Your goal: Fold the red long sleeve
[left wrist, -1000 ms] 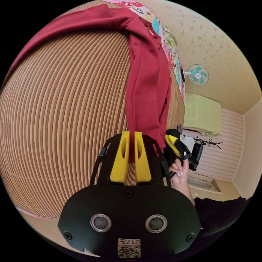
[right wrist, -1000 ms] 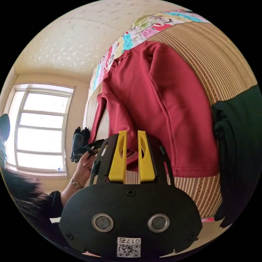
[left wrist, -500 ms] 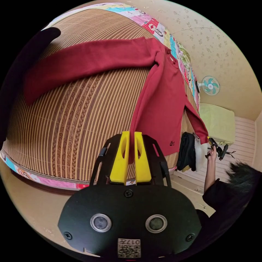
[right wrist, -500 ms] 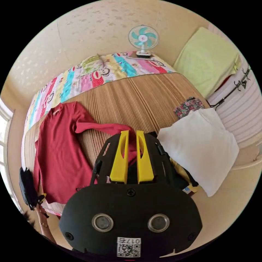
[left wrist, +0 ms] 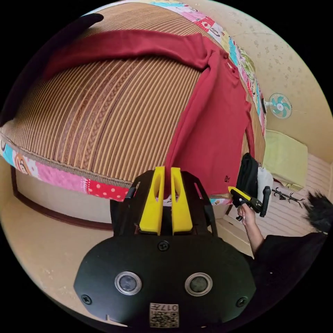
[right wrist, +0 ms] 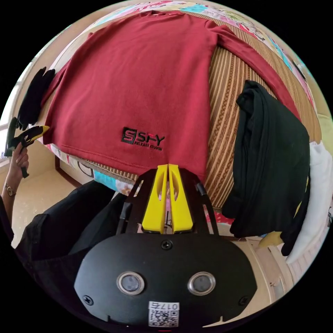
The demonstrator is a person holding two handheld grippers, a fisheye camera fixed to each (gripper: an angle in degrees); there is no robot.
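Striped reed mat (left wrist: pixel 104 114) under red long sleeve (right wrist: pixel 138 86)

The red long sleeve (right wrist: pixel 138 79) lies spread flat, front up, on the striped mat (left wrist: pixel 104 114) of the bed, a dark logo near its hem, which reaches the bed's edge; one sleeve stretches straight out sideways across the mat

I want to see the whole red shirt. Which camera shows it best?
The right gripper view: the shirt lies flat and front up, with chest, hem and logo in sight. The left gripper view sees the shirt slanted from one side, with one sleeve stretched across the mat.
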